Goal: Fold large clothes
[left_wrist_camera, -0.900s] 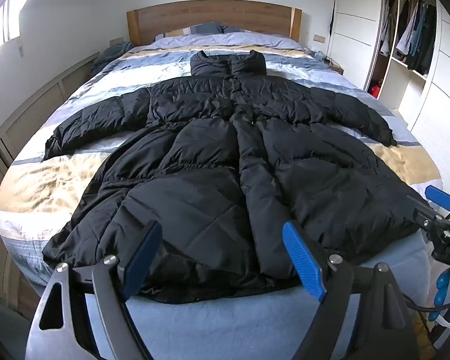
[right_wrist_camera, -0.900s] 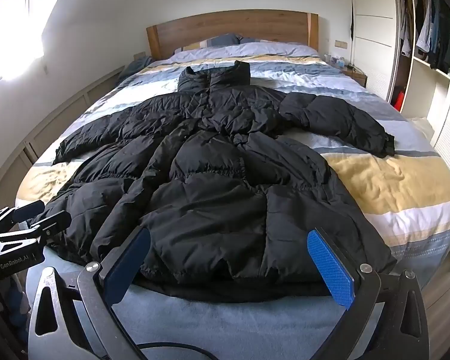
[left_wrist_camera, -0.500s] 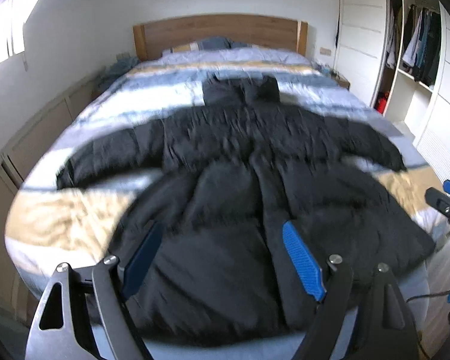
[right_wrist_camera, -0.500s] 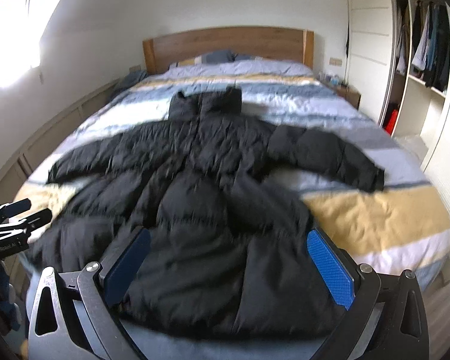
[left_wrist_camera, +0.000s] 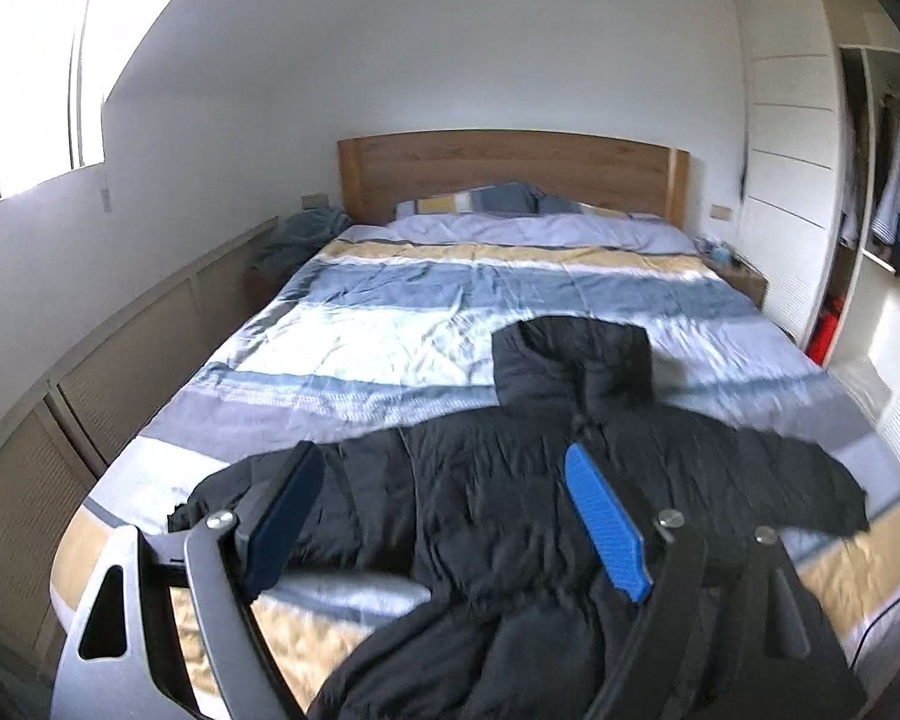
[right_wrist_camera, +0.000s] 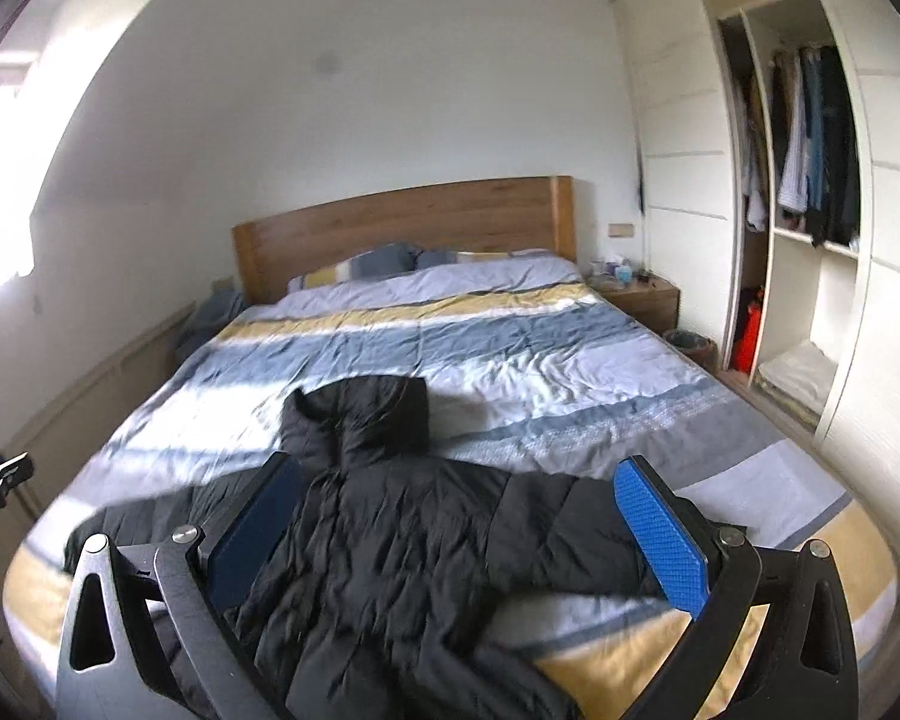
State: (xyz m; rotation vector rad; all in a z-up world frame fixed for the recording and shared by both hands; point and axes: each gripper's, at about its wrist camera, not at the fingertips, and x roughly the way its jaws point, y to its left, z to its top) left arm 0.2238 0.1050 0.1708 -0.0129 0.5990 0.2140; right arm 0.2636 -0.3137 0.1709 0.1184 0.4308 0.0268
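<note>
Black puffer coat point(left_wrist_camera: 510, 516) lies spread on striped bed point(left_wrist_camera: 390, 324); left gripper point(left_wrist_camera: 444, 516) and right gripper point(right_wrist_camera: 450, 534) both gape empty above it; risk: slick, bulky padding slipping from a shallow pinch.

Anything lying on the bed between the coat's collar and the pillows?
No, only bare striped duvet lies between the black coat collar and the pillows; both wrist views show it.

bare duvet point(left_wrist_camera: 426, 324) beyond coat point(left_wrist_camera: 510, 498), open
</note>
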